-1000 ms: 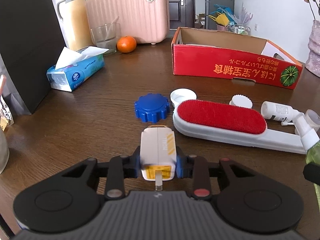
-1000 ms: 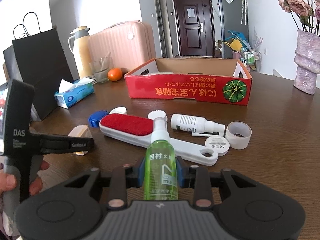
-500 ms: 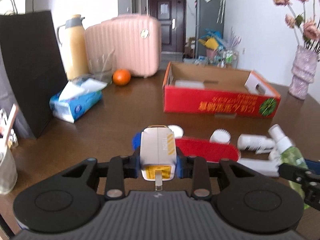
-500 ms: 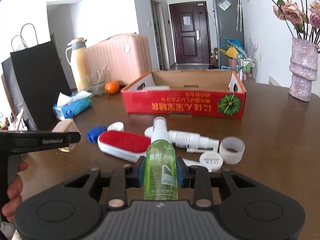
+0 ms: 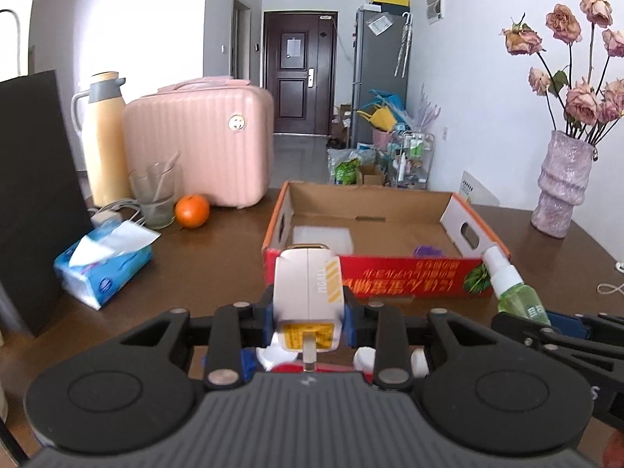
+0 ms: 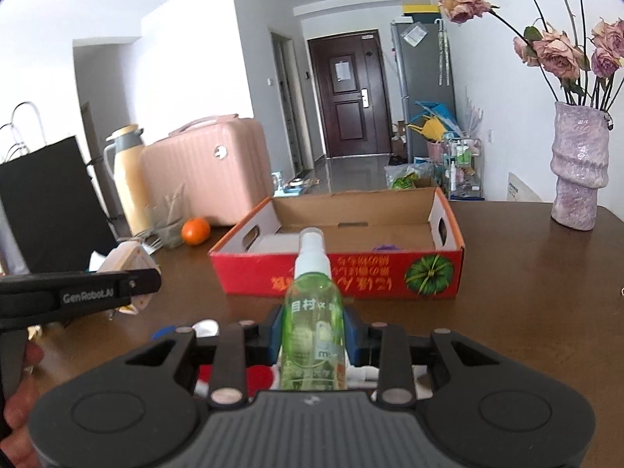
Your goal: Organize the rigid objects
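The dark wooden counter point(image 5: 218, 249) fills the lower half of both views, and the red cardboard box point(image 6: 351, 277) sits at twelve o'clock on it, open side up, with a pale flat item and a small purple item already inside. A second ago both grippers sat low over the loose pieces on the counter; now both have risen and advanced, so the box looms nearer and its interior shows, while the red lint brush point(image 5: 331, 368) and white caps have dropped to a sliver beneath the jaws. That suggests the lift is done and the carry to the box is under way, with release still to come.

The left gripper point(image 5: 310, 308) has its jaws clamped on the cream charger point(image 5: 308, 288), which is held in the air short of the box's near wall at twelve o'clock. The right gripper point(image 6: 314, 327) has its jaws pinching the green spray bottle point(image 6: 314, 323), nozzle pointing forward at the box front, also clear of the counter.

Readable writing: "GenRobot.AI" on the left gripper's side in the right wrist view, "HCALL" or similar on the charger, Chinese characters "目村" on the bottle, and upside-down Japanese print beside a pumpkin picture on the box front
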Demonstrator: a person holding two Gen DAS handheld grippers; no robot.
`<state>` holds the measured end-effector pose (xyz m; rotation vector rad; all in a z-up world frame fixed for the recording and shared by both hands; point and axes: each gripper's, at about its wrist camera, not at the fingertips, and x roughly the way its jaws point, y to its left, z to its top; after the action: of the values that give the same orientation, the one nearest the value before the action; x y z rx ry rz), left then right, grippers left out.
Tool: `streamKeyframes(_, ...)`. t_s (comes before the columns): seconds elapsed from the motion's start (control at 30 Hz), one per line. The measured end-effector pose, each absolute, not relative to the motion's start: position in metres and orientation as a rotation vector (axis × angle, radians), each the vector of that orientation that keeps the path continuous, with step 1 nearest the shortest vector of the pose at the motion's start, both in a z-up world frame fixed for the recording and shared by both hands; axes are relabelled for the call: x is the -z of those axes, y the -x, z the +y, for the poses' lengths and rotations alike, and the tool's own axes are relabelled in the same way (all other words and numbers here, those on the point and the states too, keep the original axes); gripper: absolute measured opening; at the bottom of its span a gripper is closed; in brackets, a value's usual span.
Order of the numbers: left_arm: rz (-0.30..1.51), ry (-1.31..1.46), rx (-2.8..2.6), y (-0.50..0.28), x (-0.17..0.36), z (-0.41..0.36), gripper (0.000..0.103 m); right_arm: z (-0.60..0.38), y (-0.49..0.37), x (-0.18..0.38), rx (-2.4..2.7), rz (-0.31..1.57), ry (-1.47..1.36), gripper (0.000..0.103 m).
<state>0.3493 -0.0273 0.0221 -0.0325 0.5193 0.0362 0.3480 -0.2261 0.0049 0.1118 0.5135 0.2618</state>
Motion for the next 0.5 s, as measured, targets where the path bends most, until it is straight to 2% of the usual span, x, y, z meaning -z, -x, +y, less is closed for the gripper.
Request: streamKeyframes(0.5, 0.5, 0.045, 0.016, -0.445, -0.024, -0.064, 0.033, -0.251, -0.457, -0.004, -0.171, 0.492, -0.185, 0.03)
